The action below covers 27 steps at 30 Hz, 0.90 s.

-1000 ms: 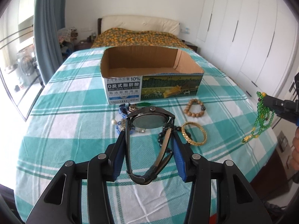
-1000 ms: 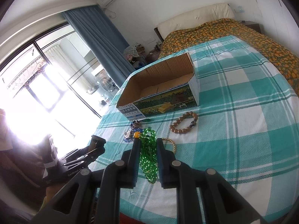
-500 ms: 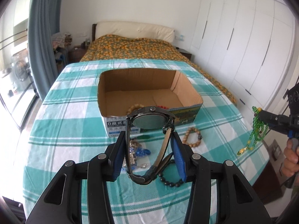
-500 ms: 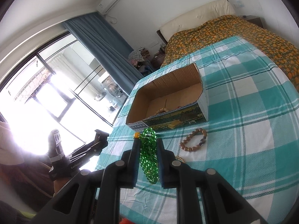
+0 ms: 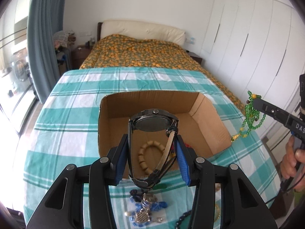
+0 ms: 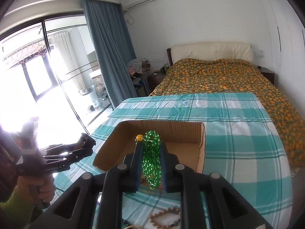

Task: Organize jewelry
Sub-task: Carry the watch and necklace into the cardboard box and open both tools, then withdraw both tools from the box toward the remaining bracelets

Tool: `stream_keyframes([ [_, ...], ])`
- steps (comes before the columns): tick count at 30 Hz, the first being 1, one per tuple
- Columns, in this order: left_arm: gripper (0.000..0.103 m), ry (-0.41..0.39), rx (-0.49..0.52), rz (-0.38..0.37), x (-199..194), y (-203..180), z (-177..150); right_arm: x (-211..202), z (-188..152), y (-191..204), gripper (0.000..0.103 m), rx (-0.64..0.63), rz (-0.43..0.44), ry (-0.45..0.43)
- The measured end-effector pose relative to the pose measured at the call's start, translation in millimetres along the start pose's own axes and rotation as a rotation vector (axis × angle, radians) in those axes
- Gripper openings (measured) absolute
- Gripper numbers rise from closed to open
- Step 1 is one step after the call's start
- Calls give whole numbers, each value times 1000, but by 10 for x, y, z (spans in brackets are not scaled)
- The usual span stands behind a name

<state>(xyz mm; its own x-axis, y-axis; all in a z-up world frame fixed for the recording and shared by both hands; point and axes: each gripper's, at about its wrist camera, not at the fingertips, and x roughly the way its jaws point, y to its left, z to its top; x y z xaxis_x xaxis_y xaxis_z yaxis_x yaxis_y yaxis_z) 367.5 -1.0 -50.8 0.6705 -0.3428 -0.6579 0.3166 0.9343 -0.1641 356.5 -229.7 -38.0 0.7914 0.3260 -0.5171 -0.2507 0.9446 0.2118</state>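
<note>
Watch (image 5: 152,126) clamped between left gripper (image 5: 151,164) pads.

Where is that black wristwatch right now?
The black wristwatch is clamped in the left gripper, held above the open cardboard box, with a beige bead bracelet lying in the box below it.

The left wrist view looks from above the table's near edge, close over the cardboard box (image 5: 164,122), facing the bed (image 5: 141,53). The right wrist view looks from farther right, angled toward the window (image 6: 38,76). Both share the box, checked tablecloth (image 6: 238,133) and bed.
</note>
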Motion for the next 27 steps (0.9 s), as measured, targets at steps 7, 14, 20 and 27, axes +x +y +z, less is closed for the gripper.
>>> stream_keyframes([
  [7,49,67,14,27,627,38,205,831,96,-186,17,1,3,112],
  [14,83,85,-22,91,785,109,133,1050,30,-321,60,61,-46,122],
  [20,90,35,21,138,239,126,-111,587,-80,-215,60,22,-43,128],
  [27,99,2,83,195,-546,81,-704,-344,-507,23,60,-92,-127,107],
])
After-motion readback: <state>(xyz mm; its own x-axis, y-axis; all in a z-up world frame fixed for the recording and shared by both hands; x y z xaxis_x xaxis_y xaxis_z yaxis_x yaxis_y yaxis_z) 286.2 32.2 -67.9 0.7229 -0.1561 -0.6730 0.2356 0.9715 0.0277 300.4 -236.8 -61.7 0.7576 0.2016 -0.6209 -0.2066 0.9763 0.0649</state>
